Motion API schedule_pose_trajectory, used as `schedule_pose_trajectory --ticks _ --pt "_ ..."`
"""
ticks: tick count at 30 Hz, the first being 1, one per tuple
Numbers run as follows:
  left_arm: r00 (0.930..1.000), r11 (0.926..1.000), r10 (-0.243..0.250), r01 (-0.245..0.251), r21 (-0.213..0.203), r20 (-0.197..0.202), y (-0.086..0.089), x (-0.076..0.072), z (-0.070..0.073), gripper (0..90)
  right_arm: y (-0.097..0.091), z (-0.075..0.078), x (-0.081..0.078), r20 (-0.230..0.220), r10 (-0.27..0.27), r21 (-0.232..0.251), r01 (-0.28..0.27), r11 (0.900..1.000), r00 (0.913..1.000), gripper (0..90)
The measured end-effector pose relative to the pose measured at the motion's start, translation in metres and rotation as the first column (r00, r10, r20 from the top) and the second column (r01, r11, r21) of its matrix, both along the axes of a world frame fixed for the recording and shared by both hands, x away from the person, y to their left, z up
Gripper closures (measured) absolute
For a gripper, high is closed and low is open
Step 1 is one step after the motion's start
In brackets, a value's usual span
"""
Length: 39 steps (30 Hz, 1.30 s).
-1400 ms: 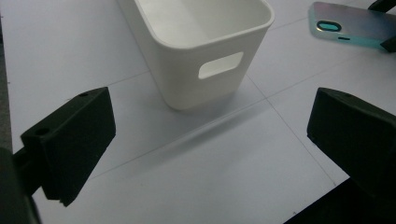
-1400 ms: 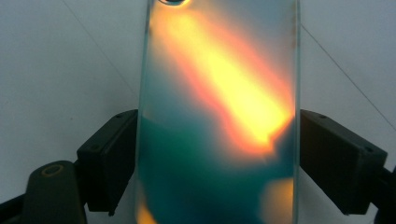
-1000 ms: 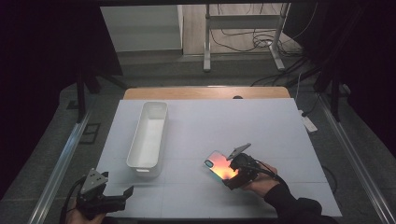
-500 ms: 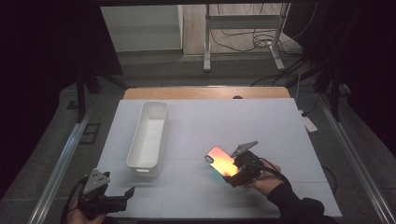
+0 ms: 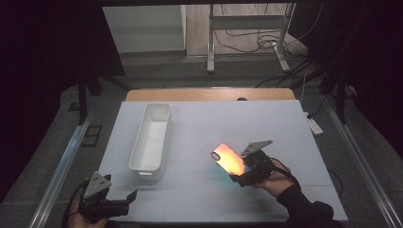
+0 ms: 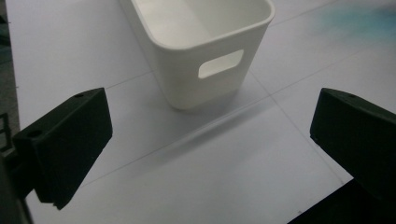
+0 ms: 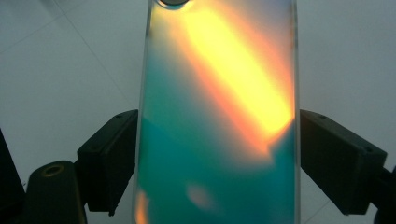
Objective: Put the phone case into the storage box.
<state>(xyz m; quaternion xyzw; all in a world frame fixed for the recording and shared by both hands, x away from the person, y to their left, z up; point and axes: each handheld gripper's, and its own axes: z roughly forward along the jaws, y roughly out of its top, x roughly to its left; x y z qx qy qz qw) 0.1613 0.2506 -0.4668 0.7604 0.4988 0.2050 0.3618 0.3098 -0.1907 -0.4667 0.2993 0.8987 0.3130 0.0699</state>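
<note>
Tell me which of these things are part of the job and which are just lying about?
In the job, I'd guess:
- iridescent orange-and-teal phone case, clamped by the right gripper
- long white plastic bin
- left gripper, fingers apart

Lying about:
- white power strip beside the table
- cables on the floor

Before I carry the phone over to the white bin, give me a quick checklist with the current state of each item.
1. Right gripper shut on the phone, both long edges pinched: ok.
2. Phone lifted off the table: ok.
3. White bin empty inside: ok.
4. Left gripper open, at the near table edge short of the bin: ok.
5. Grip firm enough to stop slipping: cannot tell.
</note>
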Motion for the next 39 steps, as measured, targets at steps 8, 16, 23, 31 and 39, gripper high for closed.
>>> schedule_pose_trajectory --ticks 8,16,23,31,39 --pt "0.999 0.9994 -0.021 0.022 -0.026 0.041 -0.004 0.002 0.01 0.0 -0.009 0.009 -0.001 0.018 -0.015 0.053 0.014 0.9985 0.9997 16.9" --pt "0.9961 0.9949 -0.07 0.074 -0.069 0.054 -0.012 0.01 0.015 0.0 -0.014 0.016 0.0 0.025 -0.021 0.097 0.018 0.9951 0.9995 16.9" --pt "0.99 0.9876 -0.118 0.125 -0.095 0.077 -0.022 0.017 0.02 0.0 -0.017 0.021 0.0 0.033 -0.011 0.13 0.007 0.9914 0.9994 16.9" --pt "0.9746 0.97 -0.201 0.212 -0.119 0.099 -0.038 0.031 0.024 0.0 -0.021 0.027 0.0 0.048 -0.007 0.175 -0.001 0.9846 0.9988 16.9" --pt "0.9556 0.9489 -0.274 0.287 -0.131 0.108 -0.055 0.046 0.026 0.0 -0.023 0.031 -0.001 0.054 0.006 0.201 -0.017 0.9794 0.9985 16.9"
